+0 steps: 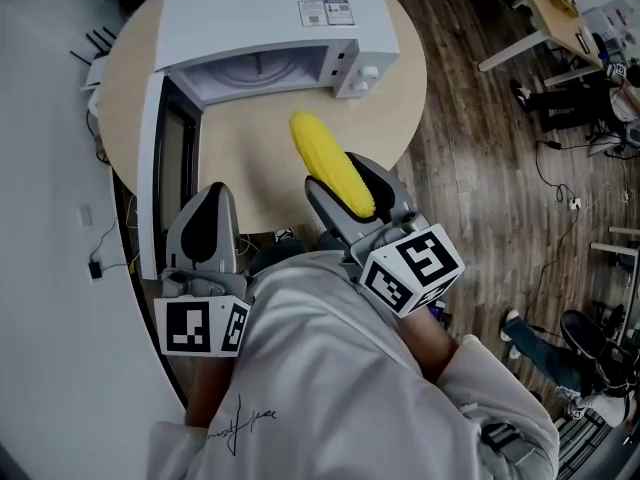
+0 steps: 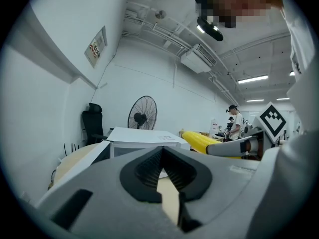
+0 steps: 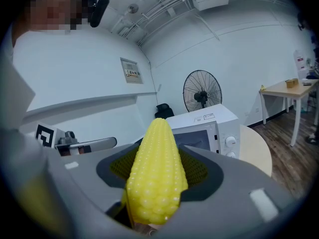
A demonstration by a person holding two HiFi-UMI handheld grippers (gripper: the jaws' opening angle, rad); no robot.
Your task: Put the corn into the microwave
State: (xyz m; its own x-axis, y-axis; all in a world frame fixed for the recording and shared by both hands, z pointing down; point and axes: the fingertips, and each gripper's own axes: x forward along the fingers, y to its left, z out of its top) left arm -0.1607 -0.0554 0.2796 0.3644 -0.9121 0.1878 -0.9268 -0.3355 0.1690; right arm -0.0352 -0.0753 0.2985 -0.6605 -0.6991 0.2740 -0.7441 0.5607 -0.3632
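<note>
Corn point(image 1: 330, 166) clamped in right jaws; left jaws closed, empty; microwave point(image 1: 270, 18) open, fan point(image 3: 202, 91) behind.

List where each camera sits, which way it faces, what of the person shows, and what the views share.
Head view: on the person's head, looking steeply down at the round beige table and open white microwave; pale shirt, left tool, right tool show.
Left gripper view: on the left tool, looking along its shut jaws toward the microwave; right tool at right.
Right gripper view: on the right tool, along jaws clamped on the yellow corn cob, toward the microwave.
Shared: all three show microwave and corn.
</note>
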